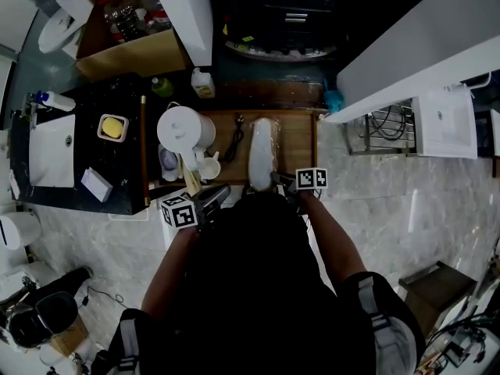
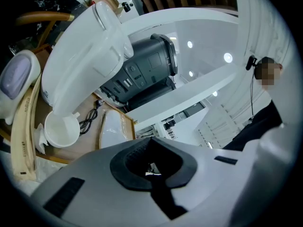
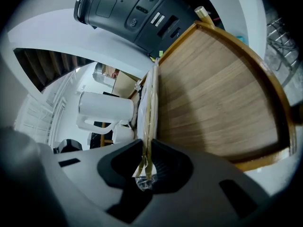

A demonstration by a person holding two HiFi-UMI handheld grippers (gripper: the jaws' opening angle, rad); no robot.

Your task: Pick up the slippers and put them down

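R gripper [image 3: 146, 162] clamped on near end of white plastic-wrapped slippers [image 1: 262, 153]. Long axis runs near-far over brown wooden tray [image 1: 301, 143]. L gripper [image 2: 152, 167] closed, empty, just left.

Near end of the slippers [image 1: 262, 156] under the person's torso [image 1: 262, 283] (head view only)

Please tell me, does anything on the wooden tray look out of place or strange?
Nothing is spilled or broken. One odd thing: the wrapped slippers lie on the tray beside the kettle and cup, a place for drinks. The right tongs pinch their near end.
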